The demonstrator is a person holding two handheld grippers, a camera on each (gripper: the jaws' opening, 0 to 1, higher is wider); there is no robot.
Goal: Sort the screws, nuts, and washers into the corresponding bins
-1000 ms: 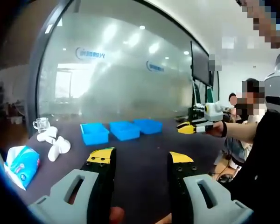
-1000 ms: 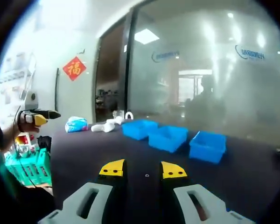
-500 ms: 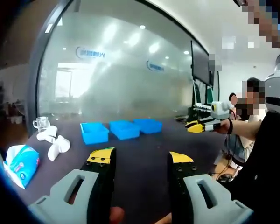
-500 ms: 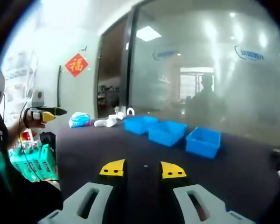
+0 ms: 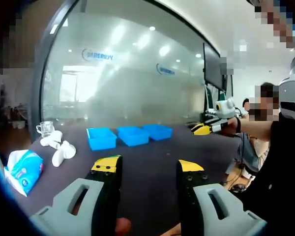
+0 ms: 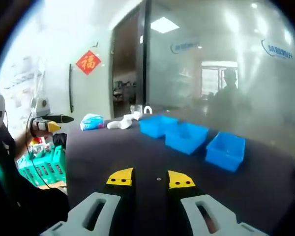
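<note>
Three blue bins (image 5: 130, 136) stand in a row at the far side of the dark table (image 5: 147, 157); in the right gripper view the same bins (image 6: 187, 136) run from middle to right. A tiny pale part (image 6: 159, 179) lies on the table just ahead of my right gripper (image 6: 151, 177), whose jaws stand open a little apart with nothing between them. My left gripper (image 5: 147, 164) is open and empty, held over the near part of the table. The right gripper (image 5: 206, 129) also appears at the right of the left gripper view; the left gripper (image 6: 51, 122) appears at the left of the right gripper view.
A tissue pack (image 5: 23, 167) lies near the table's left edge, with white objects (image 5: 59, 147) and a glass cup (image 5: 45, 129) behind it. A glass wall stands beyond the table. Green crates (image 6: 39, 167) sit on the floor at the left. People sit at the right (image 5: 265, 128).
In the left gripper view the right gripper has risen and drawn back toward the right. The right gripper view has moved closer over the table; the bins look larger.
</note>
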